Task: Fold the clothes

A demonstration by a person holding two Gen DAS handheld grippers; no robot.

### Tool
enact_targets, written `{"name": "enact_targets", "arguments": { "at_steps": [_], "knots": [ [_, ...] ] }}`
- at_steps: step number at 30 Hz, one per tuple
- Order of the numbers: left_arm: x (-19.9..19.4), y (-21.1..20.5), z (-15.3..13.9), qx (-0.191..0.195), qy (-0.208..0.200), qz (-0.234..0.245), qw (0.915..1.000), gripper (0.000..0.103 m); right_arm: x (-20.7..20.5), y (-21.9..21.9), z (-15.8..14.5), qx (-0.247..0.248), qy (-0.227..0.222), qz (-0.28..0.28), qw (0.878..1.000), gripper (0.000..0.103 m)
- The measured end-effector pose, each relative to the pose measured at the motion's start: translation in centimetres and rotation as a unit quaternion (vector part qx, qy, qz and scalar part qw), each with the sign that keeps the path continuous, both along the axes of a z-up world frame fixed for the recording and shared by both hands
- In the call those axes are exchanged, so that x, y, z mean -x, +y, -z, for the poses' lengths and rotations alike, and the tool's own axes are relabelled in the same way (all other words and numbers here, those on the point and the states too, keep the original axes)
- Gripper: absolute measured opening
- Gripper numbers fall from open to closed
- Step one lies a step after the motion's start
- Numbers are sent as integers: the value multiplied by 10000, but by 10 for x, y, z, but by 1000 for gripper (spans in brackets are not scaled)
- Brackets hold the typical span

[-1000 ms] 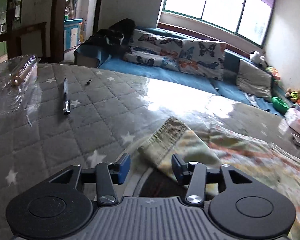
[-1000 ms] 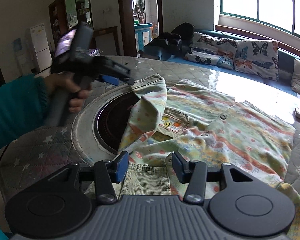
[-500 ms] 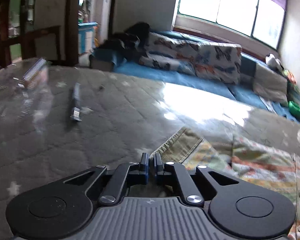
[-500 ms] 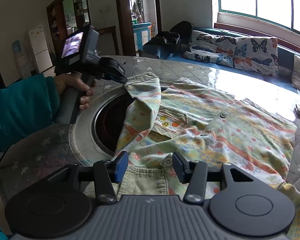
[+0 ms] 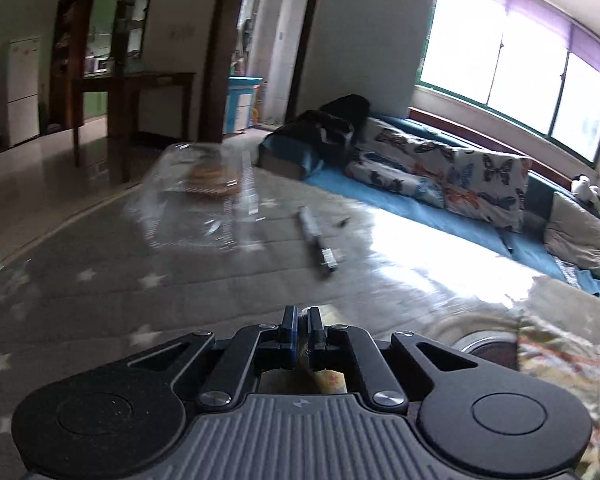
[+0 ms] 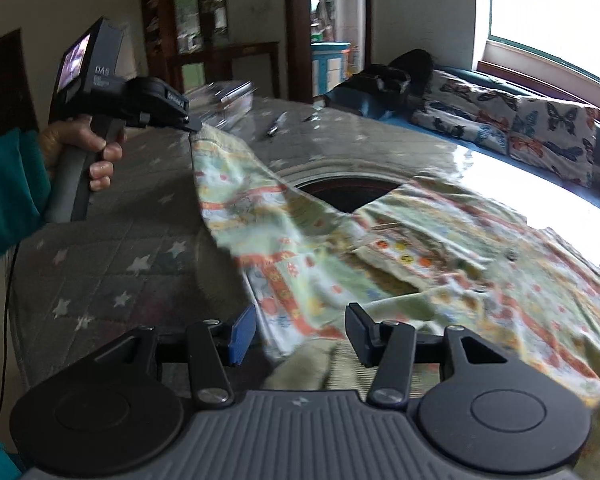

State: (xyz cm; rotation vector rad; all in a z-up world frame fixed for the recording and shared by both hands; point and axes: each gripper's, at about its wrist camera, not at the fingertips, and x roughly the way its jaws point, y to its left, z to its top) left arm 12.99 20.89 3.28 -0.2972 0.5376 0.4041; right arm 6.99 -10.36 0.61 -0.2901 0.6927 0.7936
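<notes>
A pale green child's shirt point(image 6: 440, 264) with orange and yellow prints lies spread on the quilted table point(image 6: 112, 248). My left gripper point(image 5: 303, 320) is shut on the end of its sleeve point(image 6: 236, 200). In the right wrist view the left gripper point(image 6: 194, 126) holds that sleeve up off the table, stretched out to the left of the shirt's body. A little cloth point(image 5: 332, 380) shows under its closed fingers. My right gripper point(image 6: 300, 332) stands open just above the shirt's near edge, with cloth below the gap and neither pad touching it.
A clear plastic box point(image 5: 196, 196) and a pen point(image 5: 318, 240) lie on the far side of the table. A round dark recess point(image 6: 348, 192) sits in the table's middle, partly under the shirt. A hand point(image 6: 84, 144) in a teal sleeve holds the left gripper. Behind stands a sofa point(image 5: 460, 168).
The left gripper closed on the sleeve's end, then lifted it and drew it out to the left. The right gripper stayed open and shifted a little along the shirt's near edge.
</notes>
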Motion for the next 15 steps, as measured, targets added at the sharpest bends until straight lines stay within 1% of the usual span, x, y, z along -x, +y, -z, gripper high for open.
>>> {"name": "enact_targets", "arguments": {
  "at_steps": [5, 8, 11, 12, 13, 15],
  "knots": [
    [11, 17, 15, 197, 140, -137, 9996, 5, 11, 25, 13, 382, -198, -258, 9987, 46],
    [14, 21, 18, 271, 129, -136, 9995, 5, 9, 32, 20, 550, -163, -199, 9982, 38],
    [19, 25, 16, 313, 50, -143, 9994, 5, 10, 34, 22, 605, -141, -190, 9979, 23],
    [22, 25, 15, 317, 26, -158, 9994, 5, 10, 35, 22, 604, -132, -192, 9979, 7],
    [24, 26, 13, 321, 3, -174, 9993, 5, 11, 35, 22, 602, -124, -194, 9979, 3],
    [31, 29, 10, 347, -28, -209, 9992, 4, 12, 33, 21, 552, -62, -217, 9982, 2]
  ]
}}
